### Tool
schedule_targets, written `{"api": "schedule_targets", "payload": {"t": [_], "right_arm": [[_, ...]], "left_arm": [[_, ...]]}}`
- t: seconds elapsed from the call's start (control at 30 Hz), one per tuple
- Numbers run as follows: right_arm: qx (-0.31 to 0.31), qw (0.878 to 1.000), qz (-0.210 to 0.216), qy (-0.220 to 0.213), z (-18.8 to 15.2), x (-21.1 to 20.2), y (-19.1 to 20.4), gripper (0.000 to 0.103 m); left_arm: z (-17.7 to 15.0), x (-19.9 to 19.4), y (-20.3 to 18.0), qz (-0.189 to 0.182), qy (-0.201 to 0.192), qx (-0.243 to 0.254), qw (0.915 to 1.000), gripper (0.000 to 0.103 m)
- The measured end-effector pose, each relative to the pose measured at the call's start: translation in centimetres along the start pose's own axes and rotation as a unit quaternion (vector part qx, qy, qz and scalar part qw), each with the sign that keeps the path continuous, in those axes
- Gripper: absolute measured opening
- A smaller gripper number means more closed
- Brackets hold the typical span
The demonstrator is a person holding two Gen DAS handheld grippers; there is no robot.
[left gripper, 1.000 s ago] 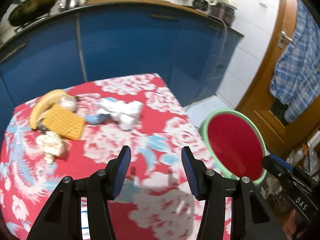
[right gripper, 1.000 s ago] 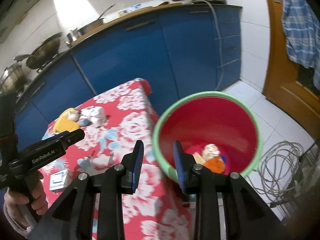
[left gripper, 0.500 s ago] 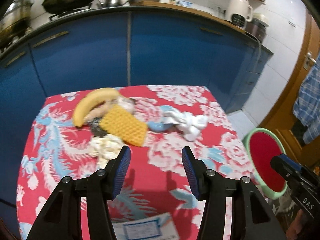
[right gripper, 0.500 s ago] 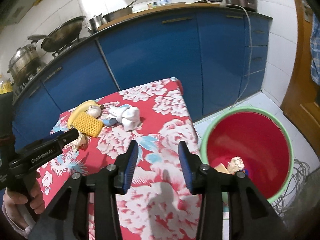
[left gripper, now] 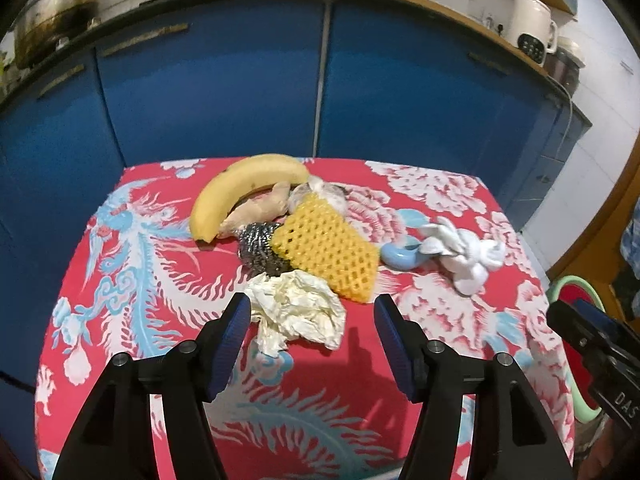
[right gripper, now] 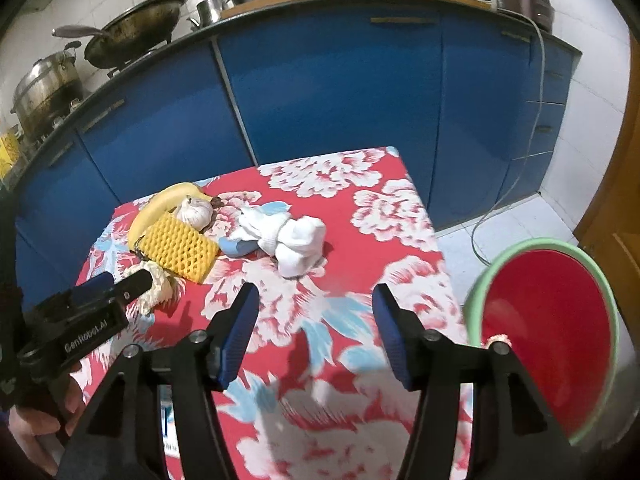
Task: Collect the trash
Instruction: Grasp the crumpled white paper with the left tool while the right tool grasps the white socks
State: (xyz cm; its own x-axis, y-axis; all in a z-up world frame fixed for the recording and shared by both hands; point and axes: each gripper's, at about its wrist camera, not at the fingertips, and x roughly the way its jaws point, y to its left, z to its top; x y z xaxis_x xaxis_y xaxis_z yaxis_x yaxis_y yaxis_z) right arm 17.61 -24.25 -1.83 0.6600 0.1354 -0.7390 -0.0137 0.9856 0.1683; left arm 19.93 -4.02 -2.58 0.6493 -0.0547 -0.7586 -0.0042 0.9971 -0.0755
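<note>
You are between pickups, reaching for the next piece of trash. Your left gripper hangs just short of the crumpled paper on the red flowered tablecloth; its jaws are opening and grasp nothing, with the paper's near edge lying at the mouth of the gap. Your right gripper is also empty, its jaws opening over bare cloth, the white rolled sock lying beyond its tips. The red bin with the green rim stands on the floor just off the table's right edge, with some scraps at its bottom.

Behind the paper sit a steel scrubber, a yellow foam net, a piece of ginger and a banana, all crowded together.

The next move, I judge, is to bring the left jaws down around the paper and close on it alone, keeping clear of the scrubber touching it behind, then carry it right to the bin.
</note>
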Motion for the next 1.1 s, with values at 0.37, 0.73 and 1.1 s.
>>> {"api": "schedule_targets", "payload": {"t": [0.37, 0.73, 1.1], "right_arm": [[-0.024, 0.999, -0.030, 0.018, 1.7, 6.1, 1.6, 0.068], [-0.047, 0.998, -0.034, 0.033, 1.6, 8.7, 2.8, 0.068], [-0.049, 0.997, -0.036, 0.048, 1.1, 9.6, 3.1, 0.048]], "left_arm": [[0.2, 3.2, 1.4, 0.008, 0.020, -0.022, 0.9995, 0.066], [0.1, 4.0, 1.7, -0.008, 0.025, -0.029, 0.9992, 0.068], [0.0, 4.1, 2.0, -0.016, 0.027, -0.036, 0.9988, 0.069]]}}
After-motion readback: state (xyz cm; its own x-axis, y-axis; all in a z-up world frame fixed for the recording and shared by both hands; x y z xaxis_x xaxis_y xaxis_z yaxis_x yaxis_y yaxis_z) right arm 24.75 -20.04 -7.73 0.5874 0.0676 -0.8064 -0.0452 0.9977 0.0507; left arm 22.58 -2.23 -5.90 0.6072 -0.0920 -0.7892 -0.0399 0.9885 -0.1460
